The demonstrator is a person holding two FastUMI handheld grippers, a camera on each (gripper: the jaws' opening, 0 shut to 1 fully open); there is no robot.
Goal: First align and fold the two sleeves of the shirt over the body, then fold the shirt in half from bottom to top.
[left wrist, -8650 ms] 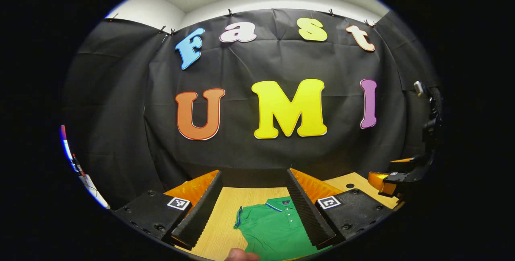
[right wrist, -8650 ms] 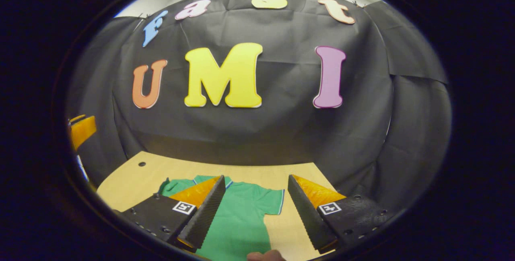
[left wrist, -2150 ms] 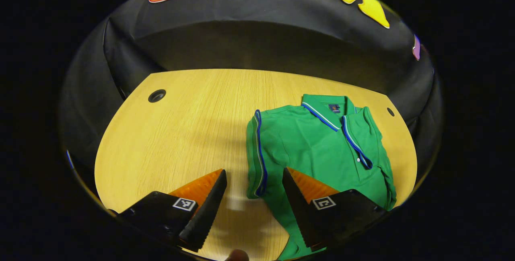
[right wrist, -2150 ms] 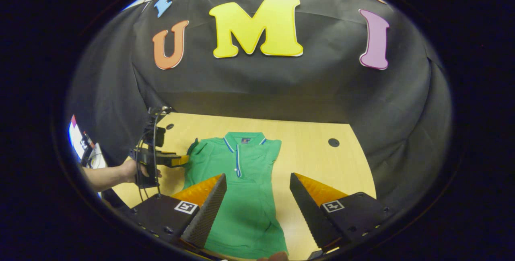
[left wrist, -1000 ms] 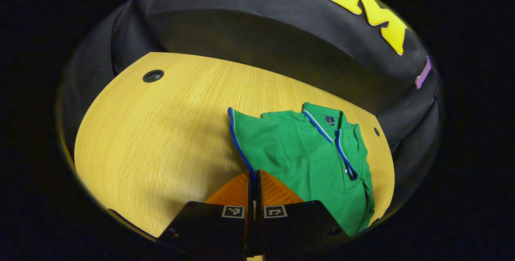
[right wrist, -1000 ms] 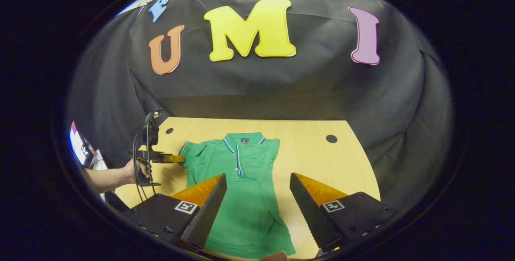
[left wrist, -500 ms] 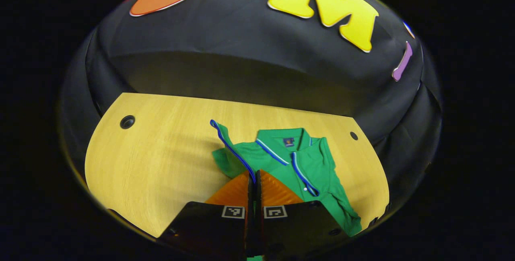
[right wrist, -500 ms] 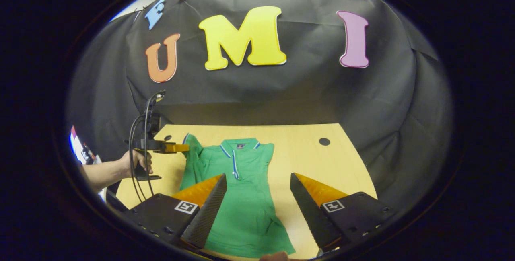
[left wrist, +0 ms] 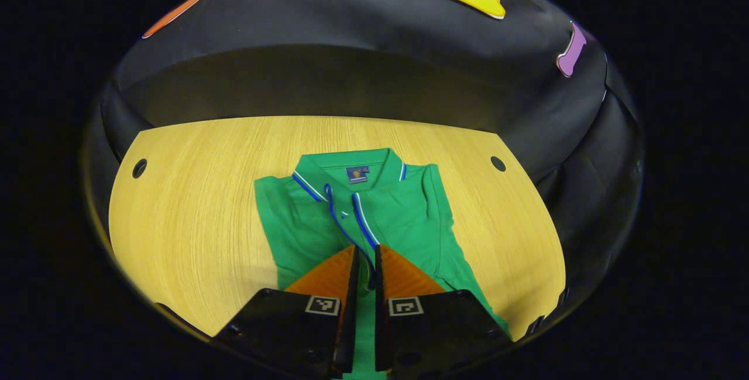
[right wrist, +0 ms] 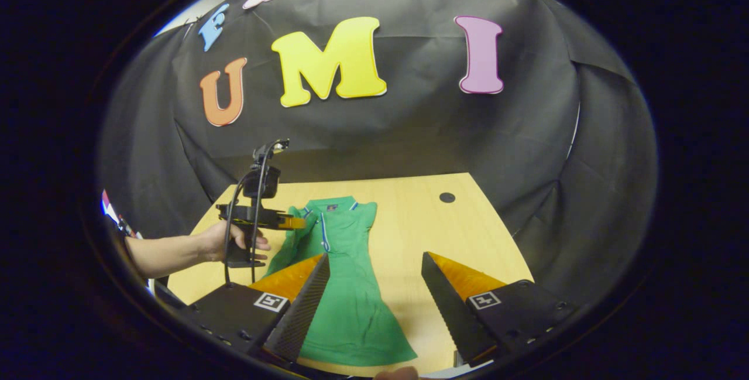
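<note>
Shirt: a green polo lying flat near the middle of the wooden table, collar toward the wall.
Left gripper: fingers nearly closed, pinching the blue-trimmed sleeve edge over the shirt's chest; a hand holds it, seen in the right gripper view.
Right gripper: spread wide, holding nothing, above the lower half of the shirt.
Risk: letting go early could let the sleeve spring back or land crooked; 1 dragging pull could bunch the body.
Writing: neck label too small to read.
</note>
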